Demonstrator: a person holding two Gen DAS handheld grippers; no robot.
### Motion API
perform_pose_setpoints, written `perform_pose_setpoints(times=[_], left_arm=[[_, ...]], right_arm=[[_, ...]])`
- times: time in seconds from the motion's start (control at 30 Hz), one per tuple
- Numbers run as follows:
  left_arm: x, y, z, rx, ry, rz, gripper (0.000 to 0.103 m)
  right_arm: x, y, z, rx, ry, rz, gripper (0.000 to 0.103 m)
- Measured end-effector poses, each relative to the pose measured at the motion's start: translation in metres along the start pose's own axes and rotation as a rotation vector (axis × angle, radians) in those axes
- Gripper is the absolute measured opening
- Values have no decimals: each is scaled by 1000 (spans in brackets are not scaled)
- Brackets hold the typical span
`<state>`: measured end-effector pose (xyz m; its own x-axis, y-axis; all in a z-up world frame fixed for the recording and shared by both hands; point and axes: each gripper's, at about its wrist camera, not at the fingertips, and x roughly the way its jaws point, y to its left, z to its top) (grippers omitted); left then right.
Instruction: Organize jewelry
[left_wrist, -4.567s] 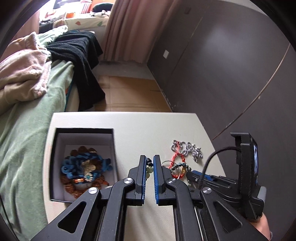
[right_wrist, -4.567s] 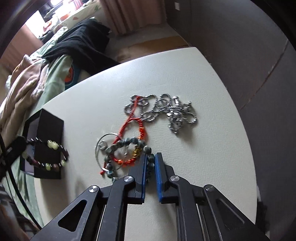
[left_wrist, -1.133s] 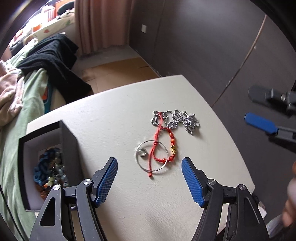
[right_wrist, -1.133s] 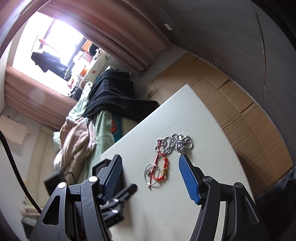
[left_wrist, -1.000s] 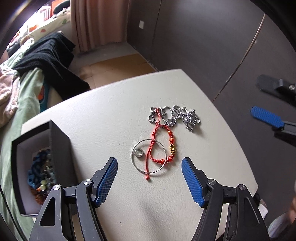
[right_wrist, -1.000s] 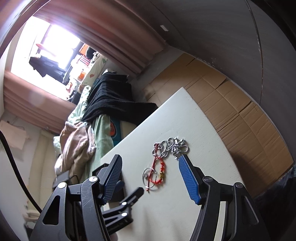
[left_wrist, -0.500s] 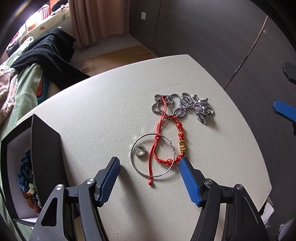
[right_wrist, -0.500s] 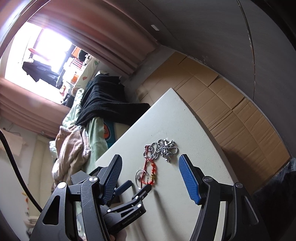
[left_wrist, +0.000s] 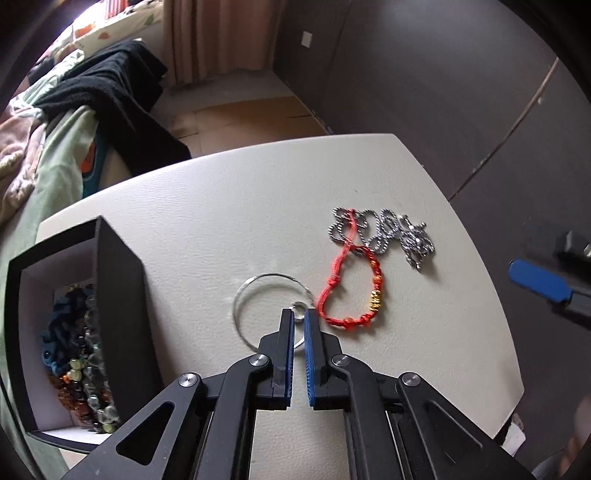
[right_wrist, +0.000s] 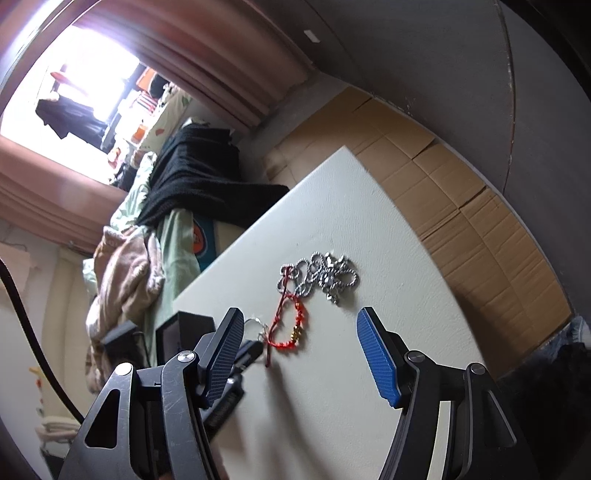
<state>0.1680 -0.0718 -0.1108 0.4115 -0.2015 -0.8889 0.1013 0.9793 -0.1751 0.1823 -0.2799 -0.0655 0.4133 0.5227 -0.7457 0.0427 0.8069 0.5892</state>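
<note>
My left gripper (left_wrist: 299, 318) is shut on a thin silver hoop (left_wrist: 255, 288) with a small ring on it, low on the white table (left_wrist: 229, 206). A red cord bracelet (left_wrist: 351, 291) with a gold bead lies just right of it, its cord crossing a silver chain (left_wrist: 384, 232) farther back. A black box (left_wrist: 114, 280) at the left holds several beaded bracelets (left_wrist: 79, 354). My right gripper (right_wrist: 301, 354) is open and empty, held high above the table's right side; below it lie the red bracelet (right_wrist: 291, 325), the chain (right_wrist: 321, 275) and the left gripper (right_wrist: 247, 349).
A bed with green sheet, pink blanket and black garment (left_wrist: 110, 92) stands left of the table. Cardboard covers the floor (right_wrist: 461, 192) beyond the table's far edge. A dark wall (left_wrist: 424, 92) runs behind and right.
My left gripper has come down and closed on the silver hoop; the hoop has shifted and its ring sits between the fingertips. The right gripper stays open and raised.
</note>
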Motion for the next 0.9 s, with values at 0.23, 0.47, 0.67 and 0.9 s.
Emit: perform_pose_setpoints(times=[0.23,0.47,0.67,0.9], left_arm=[[-14,6,5,-25,-38,-13,9],[-13,6,8,-42,-50,-10,51],[1,-5,4,43,-15,75,51],[-2,-11,-1,73,-31,91,45]], right_arm=[[16,7,-6,-12,38,-19,64],[14,4,-5,3,27,-21,64],[7,-2,-1,13,14,-16,64],[-1,-7,0,24,3,-9,64]])
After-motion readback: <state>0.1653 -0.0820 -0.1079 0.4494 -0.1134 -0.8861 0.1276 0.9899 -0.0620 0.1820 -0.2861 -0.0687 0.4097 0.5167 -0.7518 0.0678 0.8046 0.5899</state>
